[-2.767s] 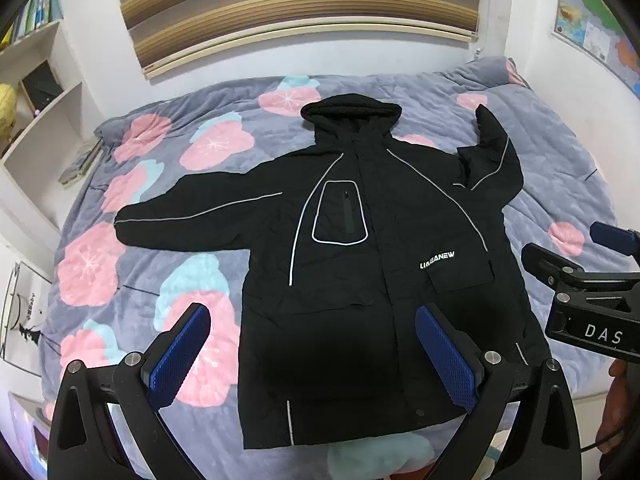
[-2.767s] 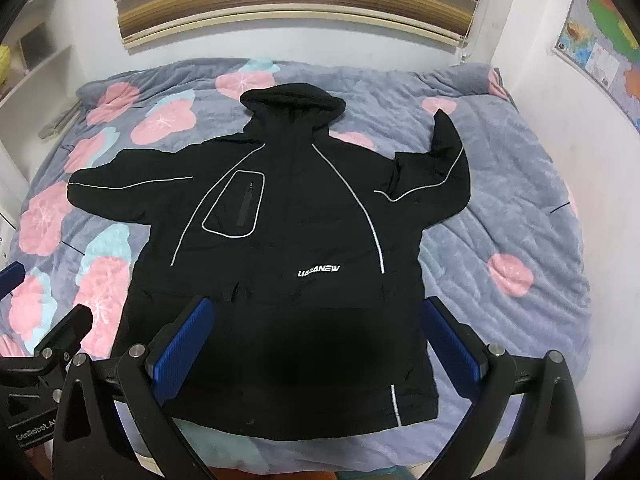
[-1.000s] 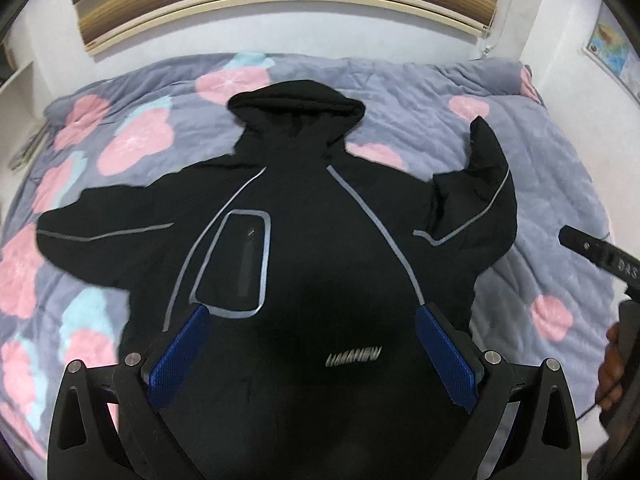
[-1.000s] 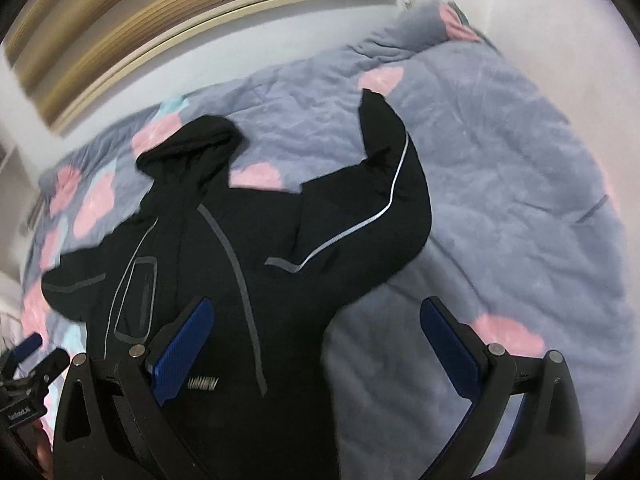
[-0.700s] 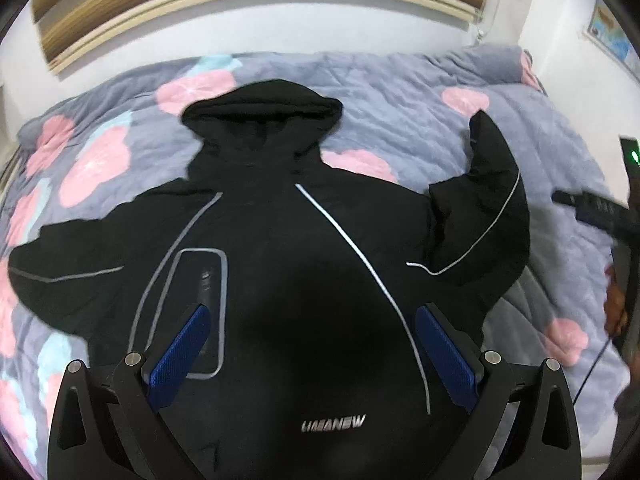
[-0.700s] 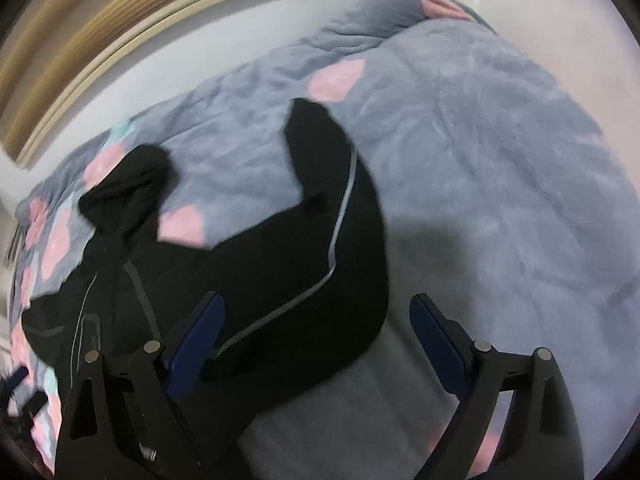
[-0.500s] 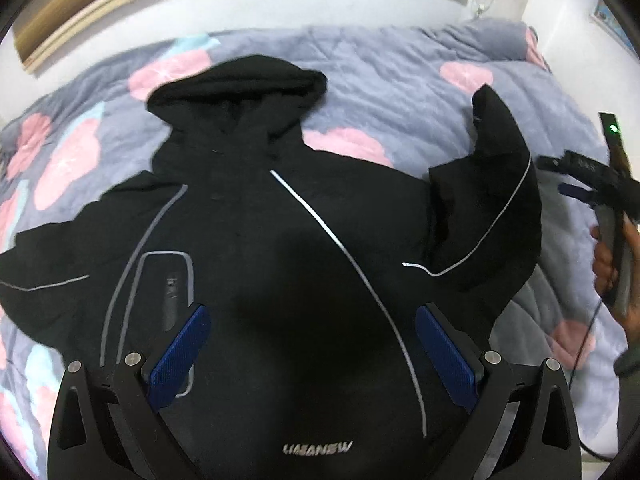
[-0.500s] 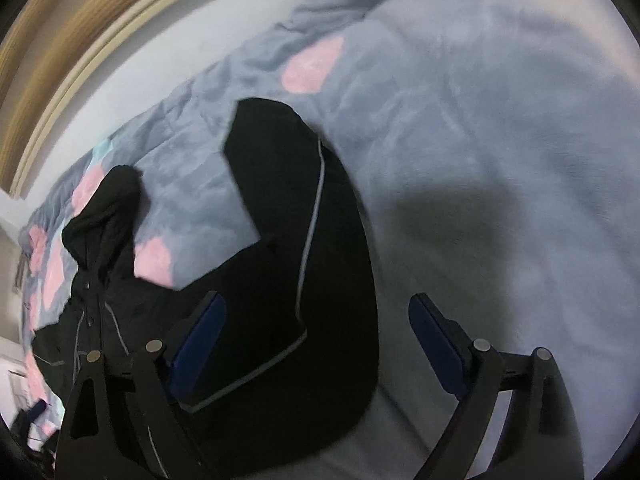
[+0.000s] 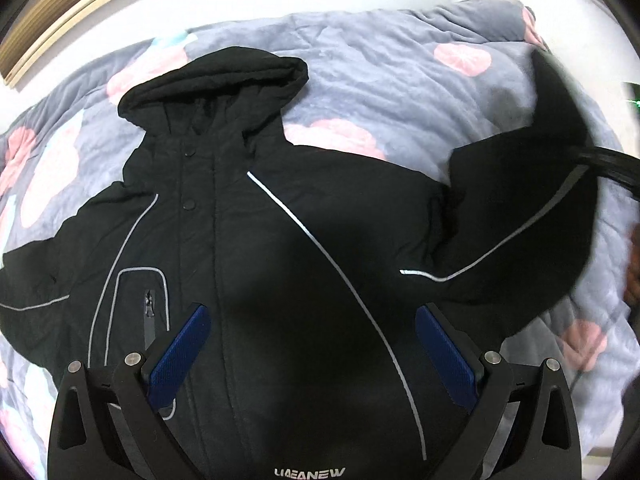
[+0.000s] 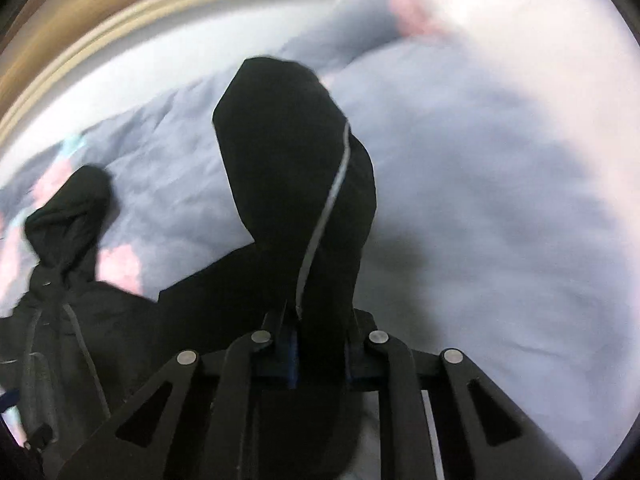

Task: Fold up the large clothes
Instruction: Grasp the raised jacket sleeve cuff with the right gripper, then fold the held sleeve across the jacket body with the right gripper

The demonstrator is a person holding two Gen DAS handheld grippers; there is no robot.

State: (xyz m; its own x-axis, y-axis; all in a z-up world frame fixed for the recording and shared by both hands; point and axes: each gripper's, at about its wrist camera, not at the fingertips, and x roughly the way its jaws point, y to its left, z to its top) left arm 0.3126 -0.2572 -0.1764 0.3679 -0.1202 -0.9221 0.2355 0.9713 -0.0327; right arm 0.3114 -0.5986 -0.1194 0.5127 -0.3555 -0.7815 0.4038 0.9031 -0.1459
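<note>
A black hooded jacket point(image 9: 256, 240) with grey piping lies face up on the bed, hood point(image 9: 212, 80) toward the wall. My left gripper point(image 9: 312, 340) is open and empty, hovering above the jacket's chest. My right gripper point(image 10: 318, 340) is shut on the jacket's right sleeve point(image 10: 296, 184), pinching it across its width; the cuff end stands beyond the fingers. In the left wrist view that sleeve point(image 9: 528, 216) is bent upward at the right, with the right gripper's body point(image 9: 612, 168) touching it. The hood also shows in the right wrist view point(image 10: 68, 216).
The bed carries a grey quilt point(image 9: 380, 80) with pink flower prints. A white wall and a wooden slatted headboard point(image 9: 80, 20) run behind the bed. A hand point(image 9: 634, 264) shows at the right edge.
My right gripper moved forward onto the right sleeve and shut on it. My left gripper advanced up the jacket from the hem toward the chest and stayed open.
</note>
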